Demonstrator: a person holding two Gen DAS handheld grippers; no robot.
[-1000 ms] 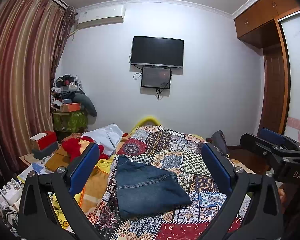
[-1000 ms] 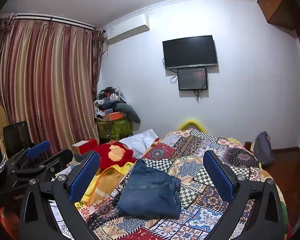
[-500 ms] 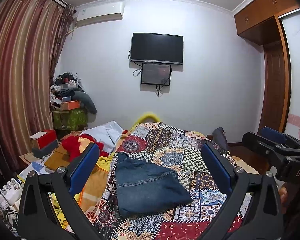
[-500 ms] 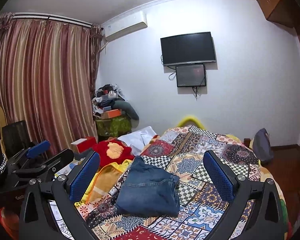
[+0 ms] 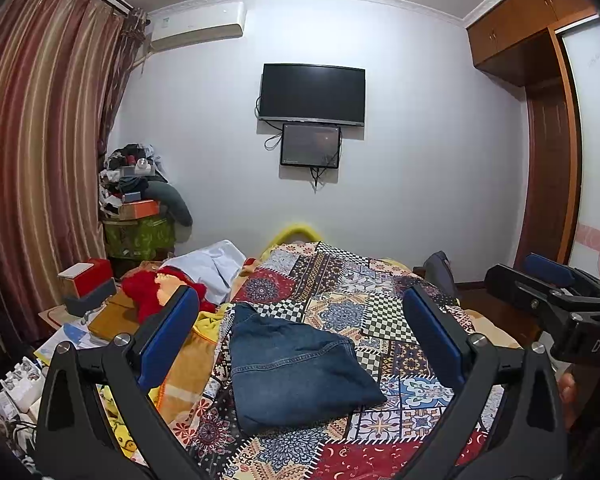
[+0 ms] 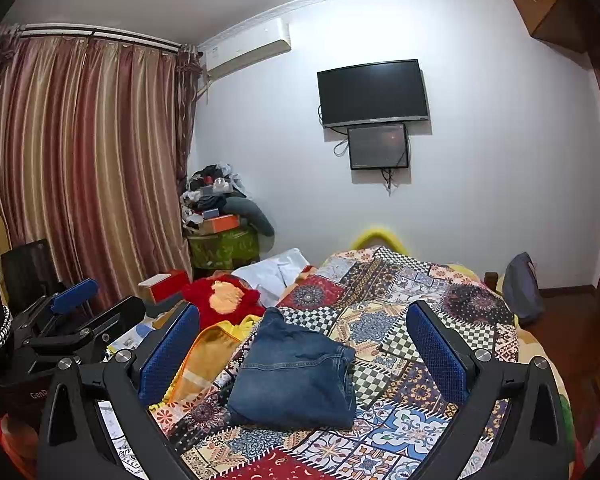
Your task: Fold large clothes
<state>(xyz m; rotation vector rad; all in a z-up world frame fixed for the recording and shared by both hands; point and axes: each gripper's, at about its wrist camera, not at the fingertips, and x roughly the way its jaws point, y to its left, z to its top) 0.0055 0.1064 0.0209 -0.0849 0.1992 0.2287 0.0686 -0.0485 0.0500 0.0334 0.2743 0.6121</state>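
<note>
A folded pair of blue jeans (image 5: 296,368) lies on the patchwork bedspread (image 5: 380,312); it also shows in the right wrist view (image 6: 296,372) on the same bedspread (image 6: 420,312). My left gripper (image 5: 300,344) is open and empty, held back from and above the jeans. My right gripper (image 6: 304,348) is open and empty too, likewise apart from the jeans. The right gripper shows at the right edge of the left wrist view (image 5: 556,304); the left gripper shows at the left of the right wrist view (image 6: 76,320).
A red plush toy (image 5: 156,292), a white garment (image 5: 212,264) and an orange-yellow blanket (image 5: 188,364) lie left of the jeans. A cluttered stand (image 5: 140,216) and striped curtains (image 5: 40,160) are at left. A wardrobe (image 5: 548,140) stands right; a TV (image 5: 312,94) hangs ahead.
Both views have tilted up slightly, so the room sits a little lower in frame. The jeans have not moved and both grippers stay open.
</note>
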